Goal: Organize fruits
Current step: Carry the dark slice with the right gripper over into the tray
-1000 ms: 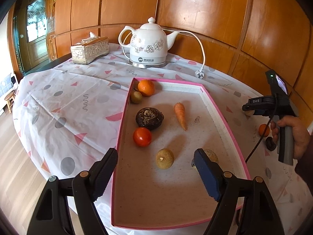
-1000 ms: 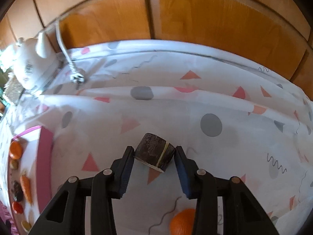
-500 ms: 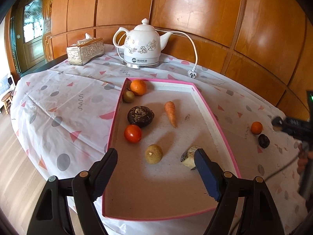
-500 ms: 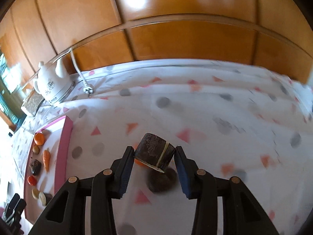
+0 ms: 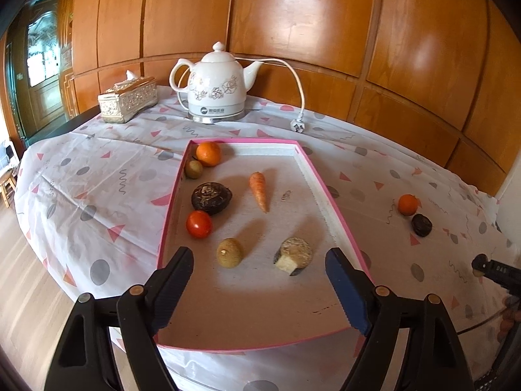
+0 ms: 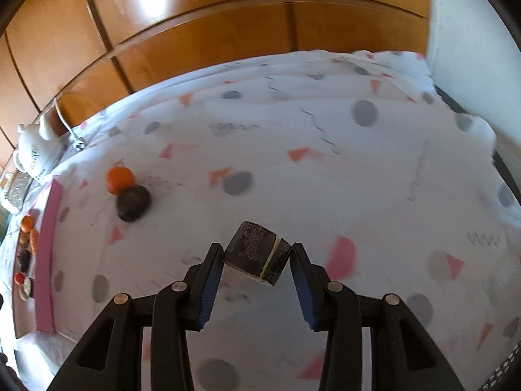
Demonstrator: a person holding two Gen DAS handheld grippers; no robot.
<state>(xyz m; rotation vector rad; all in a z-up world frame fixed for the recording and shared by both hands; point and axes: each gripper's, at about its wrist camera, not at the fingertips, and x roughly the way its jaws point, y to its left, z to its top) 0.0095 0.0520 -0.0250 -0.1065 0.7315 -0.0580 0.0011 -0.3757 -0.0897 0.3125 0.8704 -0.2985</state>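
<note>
Bright daylight puts glare patches on the wood panelling [image 5: 293, 16] and soft shadows in the tray [image 5: 325, 215], while the right wrist view smears the tablecloth [image 6: 325, 137], and both fisheye views bend and darken at their edges.

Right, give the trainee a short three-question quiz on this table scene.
1. True or false: the right tongs grip a dark chunk.
2. Which lies outside the pink tray: A carrot, B tomato, C the orange beside a dark fruit?
3. What white thing stands behind the tray?

Key: 1 true; 2 C; 3 the kettle.
</note>
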